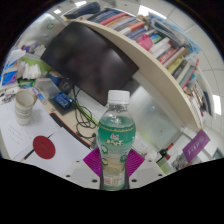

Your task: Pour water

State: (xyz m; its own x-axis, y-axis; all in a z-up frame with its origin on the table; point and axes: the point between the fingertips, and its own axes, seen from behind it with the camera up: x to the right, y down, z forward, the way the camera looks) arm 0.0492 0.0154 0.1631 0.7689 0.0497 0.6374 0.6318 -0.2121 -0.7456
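A clear plastic bottle (116, 135) with a white cap and a green label stands upright between my fingers, close to the camera. Both magenta pads (94, 160) press against its lower sides, so my gripper (114, 165) is shut on the bottle. The bottle holds greenish liquid up to its shoulder. A white mug (24, 102) sits far off to the left on the white table (55, 135). The bottle's base is hidden below the fingers.
A red round disc (43, 146) lies on the table left of the fingers. A large dark monitor (85, 58) stands behind. Bookshelves (160, 45) full of books run along the right. Cables and small items (62, 100) clutter the table near the monitor.
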